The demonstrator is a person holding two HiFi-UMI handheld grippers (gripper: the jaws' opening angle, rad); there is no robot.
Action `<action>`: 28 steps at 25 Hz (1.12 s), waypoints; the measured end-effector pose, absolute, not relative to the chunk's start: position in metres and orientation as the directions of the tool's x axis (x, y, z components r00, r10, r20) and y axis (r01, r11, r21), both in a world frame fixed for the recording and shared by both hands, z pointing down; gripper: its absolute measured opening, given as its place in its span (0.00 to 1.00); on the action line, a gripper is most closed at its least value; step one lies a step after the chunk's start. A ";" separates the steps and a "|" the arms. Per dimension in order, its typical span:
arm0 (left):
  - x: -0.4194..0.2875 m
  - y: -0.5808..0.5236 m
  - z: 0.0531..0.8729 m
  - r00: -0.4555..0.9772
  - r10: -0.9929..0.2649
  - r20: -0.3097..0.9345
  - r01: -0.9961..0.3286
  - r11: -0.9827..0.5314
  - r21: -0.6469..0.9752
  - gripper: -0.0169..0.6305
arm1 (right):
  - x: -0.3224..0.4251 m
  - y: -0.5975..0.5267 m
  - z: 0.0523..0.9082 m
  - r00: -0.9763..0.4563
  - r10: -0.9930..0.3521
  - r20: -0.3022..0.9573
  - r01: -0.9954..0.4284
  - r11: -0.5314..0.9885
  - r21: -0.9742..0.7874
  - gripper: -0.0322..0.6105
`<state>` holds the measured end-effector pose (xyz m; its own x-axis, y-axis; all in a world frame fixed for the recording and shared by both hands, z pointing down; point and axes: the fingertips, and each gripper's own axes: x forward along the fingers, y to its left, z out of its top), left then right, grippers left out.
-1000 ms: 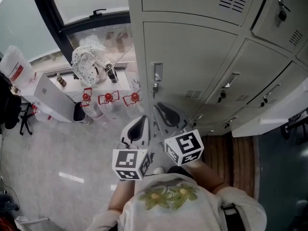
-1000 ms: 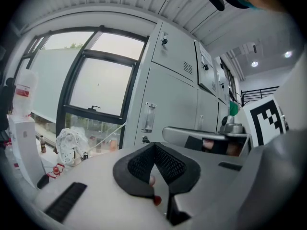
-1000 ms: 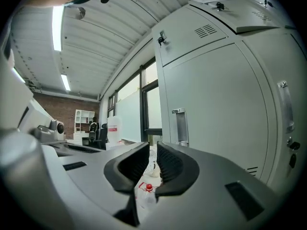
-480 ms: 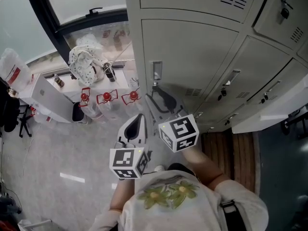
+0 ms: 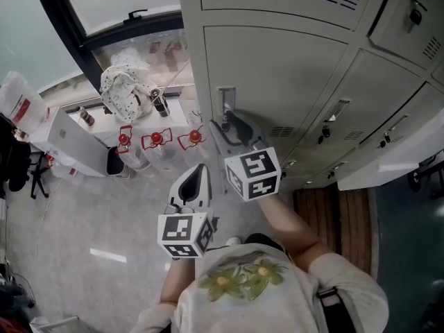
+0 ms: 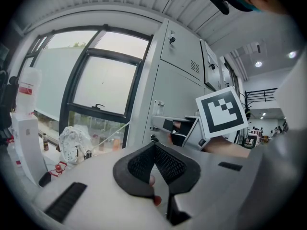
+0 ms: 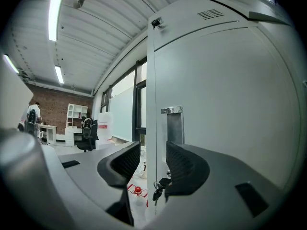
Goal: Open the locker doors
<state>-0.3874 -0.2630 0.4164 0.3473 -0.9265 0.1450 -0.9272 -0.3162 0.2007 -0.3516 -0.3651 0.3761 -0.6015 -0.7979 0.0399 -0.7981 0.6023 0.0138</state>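
Observation:
The grey locker door (image 5: 277, 75) has a recessed metal handle (image 5: 225, 101) at its left edge, with keys (image 7: 158, 189) hanging from the lock below it. My right gripper (image 5: 229, 127) is level and close in front of that handle (image 7: 173, 126). Its jaws have just been opening, and the right gripper (image 7: 153, 164) is open with nothing between its pads. My left gripper (image 5: 198, 179) hangs lower and further back from the locker. The left gripper (image 6: 154, 147) is shut on nothing, its tips touching. From the left gripper view the right gripper (image 6: 175, 127) shows next to the door.
More grey locker doors (image 5: 354, 109) run to the right, and one open door (image 5: 388, 158) juts out at the far right. Left of the lockers stand red-capped bottles (image 5: 156, 141), a dotted white bag (image 5: 125, 85), a white box (image 5: 69, 134) and a large window (image 5: 118, 2).
My right gripper has moved forward toward the locker handle and its jaws have opened. The left gripper has stayed in place.

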 end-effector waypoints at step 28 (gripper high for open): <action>-0.401 -0.262 0.419 0.348 -0.925 0.152 -0.924 -0.310 0.225 0.07 | -0.360 -0.394 0.389 -0.555 -0.828 0.085 -0.830 0.558 0.021 0.29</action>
<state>-0.4013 -0.2625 0.4191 0.3477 -0.9252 0.1523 -0.9236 -0.3101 0.2253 -0.3601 -0.3937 0.3888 -0.5546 -0.8277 0.0854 -0.8296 0.5580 0.0206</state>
